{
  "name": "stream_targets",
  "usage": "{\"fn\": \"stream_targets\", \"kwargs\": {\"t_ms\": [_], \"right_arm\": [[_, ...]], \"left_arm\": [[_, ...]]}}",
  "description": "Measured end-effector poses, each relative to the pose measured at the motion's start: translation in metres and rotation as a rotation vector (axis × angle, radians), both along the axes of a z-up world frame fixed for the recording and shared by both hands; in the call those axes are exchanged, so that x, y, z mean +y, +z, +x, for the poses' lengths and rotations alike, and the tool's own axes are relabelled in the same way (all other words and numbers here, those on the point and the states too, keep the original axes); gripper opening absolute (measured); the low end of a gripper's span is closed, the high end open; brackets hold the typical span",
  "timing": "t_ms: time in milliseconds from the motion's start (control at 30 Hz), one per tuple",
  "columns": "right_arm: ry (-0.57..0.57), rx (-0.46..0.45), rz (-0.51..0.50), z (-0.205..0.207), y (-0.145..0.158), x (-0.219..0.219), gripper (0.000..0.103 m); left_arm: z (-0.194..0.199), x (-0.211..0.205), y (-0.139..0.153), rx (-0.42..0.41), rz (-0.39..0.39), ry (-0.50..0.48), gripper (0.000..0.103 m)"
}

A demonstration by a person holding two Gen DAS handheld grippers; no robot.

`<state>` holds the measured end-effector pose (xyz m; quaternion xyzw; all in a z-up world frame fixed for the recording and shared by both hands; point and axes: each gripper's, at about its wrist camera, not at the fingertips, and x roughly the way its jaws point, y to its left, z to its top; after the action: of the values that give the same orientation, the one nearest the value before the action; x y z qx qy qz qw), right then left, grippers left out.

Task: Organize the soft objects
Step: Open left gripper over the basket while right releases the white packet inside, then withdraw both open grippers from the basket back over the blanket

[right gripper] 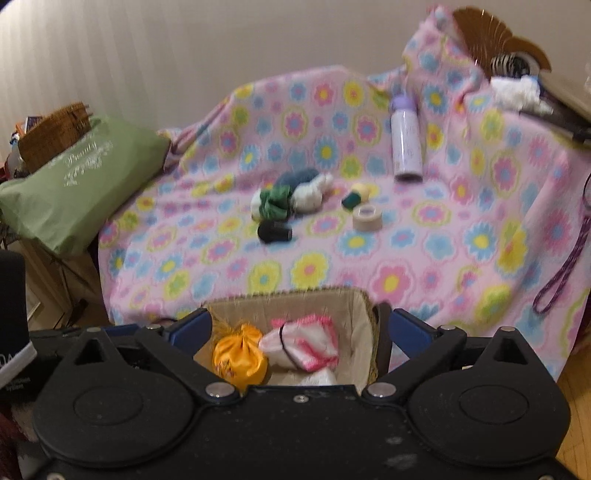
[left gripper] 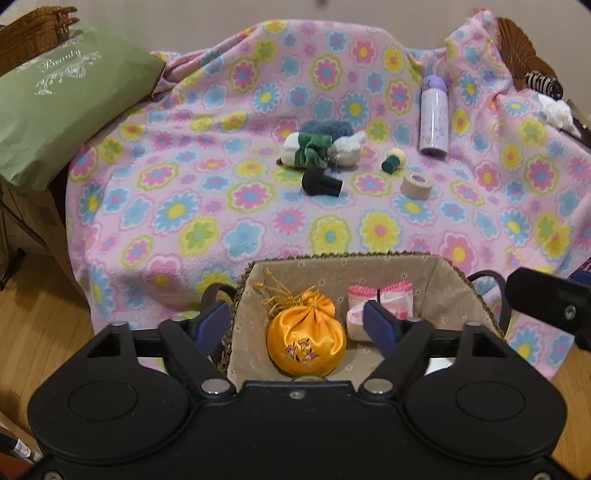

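Both the left gripper and right gripper hover with fingers spread and empty over the lined basket, where the yellow satin pouch and pink-trimmed cloth bundle lie, apparently sorted from the plush pile on the floral blanket.

You're in a home — a flowered fleece blanket spread over furniture, a green pillow beside a wicker basket, wood flooring underneath — all lived-in, household stuff.
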<state>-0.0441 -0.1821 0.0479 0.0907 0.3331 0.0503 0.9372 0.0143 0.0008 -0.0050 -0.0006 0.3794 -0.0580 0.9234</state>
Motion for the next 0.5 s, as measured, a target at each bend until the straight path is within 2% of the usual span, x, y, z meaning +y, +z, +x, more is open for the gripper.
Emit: {"fn": "stream_targets", "kwargs": {"t_ms": [233,433,500], "right_arm": [[-0.042,-0.113,-0.024,-0.0094,0.0072,-0.0012,0.103],[-0.039,-0.098,-0.018,-0.0057,0.0064,-0.0032,0.103],[-0.016,-0.086,-0.013,-0.0042,0.0053,-0.0029,0.103]], "left_arm": [[-0.0055,-0.0043,0.0072,-0.062,0.005,-0.012,0.081],[-0.0058,-0.0004,0.0099,-0.08,-0.011,0.009,0.081],[-0.0068,0.0008,0.0105,-0.09,-0.009,0.027,0.09]]}}
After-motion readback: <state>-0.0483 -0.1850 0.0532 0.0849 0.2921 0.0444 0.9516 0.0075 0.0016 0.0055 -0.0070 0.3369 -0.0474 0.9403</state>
